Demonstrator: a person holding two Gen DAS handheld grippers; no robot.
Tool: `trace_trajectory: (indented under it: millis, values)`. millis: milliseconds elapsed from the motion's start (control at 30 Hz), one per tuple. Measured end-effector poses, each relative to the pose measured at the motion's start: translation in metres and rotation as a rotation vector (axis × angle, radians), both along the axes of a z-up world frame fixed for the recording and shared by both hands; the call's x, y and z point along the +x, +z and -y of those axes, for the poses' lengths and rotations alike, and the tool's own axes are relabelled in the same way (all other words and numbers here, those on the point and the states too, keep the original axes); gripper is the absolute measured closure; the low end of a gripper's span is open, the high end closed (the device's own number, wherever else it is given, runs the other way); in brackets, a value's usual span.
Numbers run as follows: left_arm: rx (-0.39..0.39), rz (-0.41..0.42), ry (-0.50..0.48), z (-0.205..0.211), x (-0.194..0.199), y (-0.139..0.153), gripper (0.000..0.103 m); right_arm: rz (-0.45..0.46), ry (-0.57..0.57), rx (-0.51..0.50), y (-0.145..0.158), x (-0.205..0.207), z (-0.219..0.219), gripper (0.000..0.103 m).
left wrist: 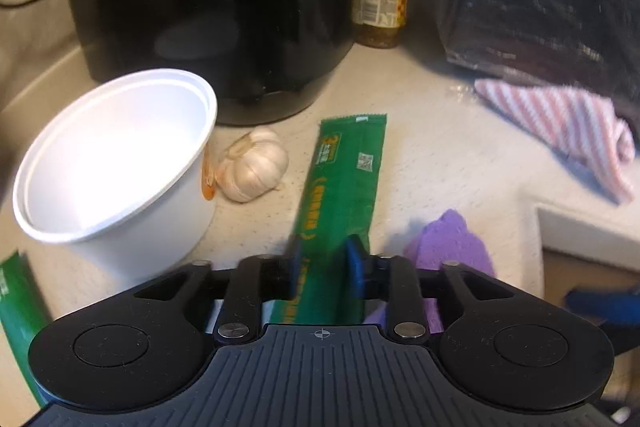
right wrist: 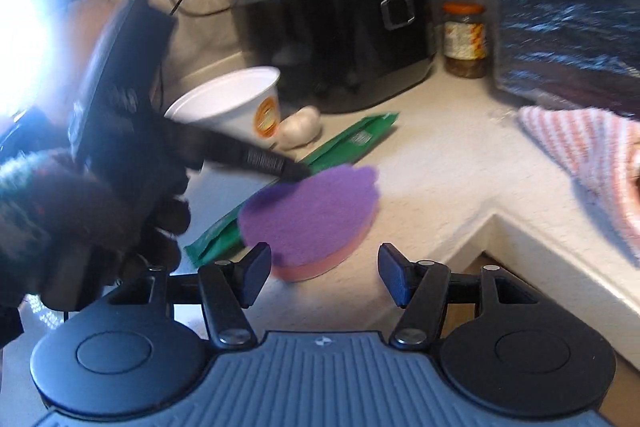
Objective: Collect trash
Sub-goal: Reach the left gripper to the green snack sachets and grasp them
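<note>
Between the parted left tongs [left wrist: 325, 269], long green foil wrapper [left wrist: 340, 195] flat on speckled bench [left wrist: 440, 147], long axis running straight ahead, right tongs [right wrist: 324, 275] apart, empty

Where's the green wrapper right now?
The green wrapper lies flat on the counter between the garlic bulb and the purple sponge, its near end between the left gripper pads.
</note>
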State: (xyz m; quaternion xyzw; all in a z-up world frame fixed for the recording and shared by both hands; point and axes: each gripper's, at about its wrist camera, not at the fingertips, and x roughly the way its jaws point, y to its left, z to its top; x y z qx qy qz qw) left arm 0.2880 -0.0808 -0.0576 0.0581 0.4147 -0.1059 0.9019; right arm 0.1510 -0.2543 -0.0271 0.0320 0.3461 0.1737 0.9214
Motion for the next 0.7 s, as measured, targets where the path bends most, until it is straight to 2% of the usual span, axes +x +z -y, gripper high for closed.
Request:
trace_trajectory:
  millis: [267, 600, 700]
  values:
    - [0.014, 0.007, 0.016, -0.016, -0.025, -0.001, 0.065, -0.024, -0.032, 0.014, -0.003, 0.011, 0.011, 0.043]
    - [-0.037, -0.026, 0.140, -0.072, -0.100, 0.007, 0.064, -0.041, 0.075, 0.037, -0.007, 0.034, -0.022, 0.043]
    - [-0.049, -0.035, 0.195, -0.084, -0.125, 0.008, 0.062, -0.030, 0.112, 0.022, -0.011, 0.037, -0.039, 0.038]
